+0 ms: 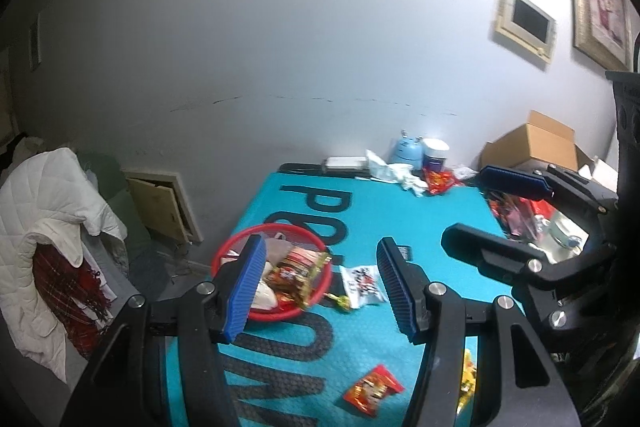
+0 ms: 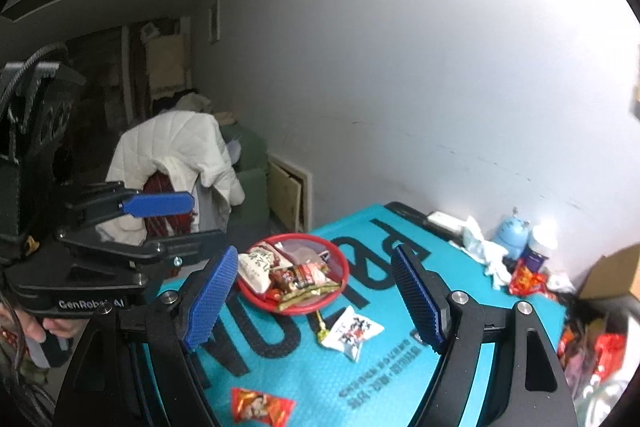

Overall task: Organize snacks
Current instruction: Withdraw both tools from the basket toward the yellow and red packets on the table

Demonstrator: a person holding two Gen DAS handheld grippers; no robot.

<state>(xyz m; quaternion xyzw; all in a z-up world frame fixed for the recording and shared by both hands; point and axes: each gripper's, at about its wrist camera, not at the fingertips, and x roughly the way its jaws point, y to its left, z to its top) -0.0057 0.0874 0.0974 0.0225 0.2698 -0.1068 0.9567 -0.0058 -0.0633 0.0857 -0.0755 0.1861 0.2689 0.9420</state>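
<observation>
A red basket point(image 1: 224, 251) point(image 2: 340, 259) holding several snack packets sits on the teal table mat point(image 1: 420, 223) point(image 2: 400, 367). A white packet point(image 1: 366, 285) point(image 2: 352, 333) and a small yellow candy point(image 1: 340, 302) point(image 2: 321, 325) lie beside the basket. A red packet point(image 1: 372, 389) point(image 2: 260, 407) lies nearer me. My left gripper point(image 1: 320, 289) is open and empty above the mat; it also shows in the right wrist view point(image 2: 184, 223). My right gripper point(image 2: 320, 303) is open and empty; it shows at the right of the left wrist view point(image 1: 472, 207).
At the table's far end stand a blue figure point(image 1: 406, 149) point(image 2: 512, 231), a jar point(image 1: 435, 153), crumpled tissues point(image 1: 390, 171) and a red wrapper point(image 1: 440, 181) point(image 2: 526, 281). A cardboard box point(image 1: 532, 143) is at right. A chair with a white jacket point(image 1: 44, 227) point(image 2: 176, 155) stands left.
</observation>
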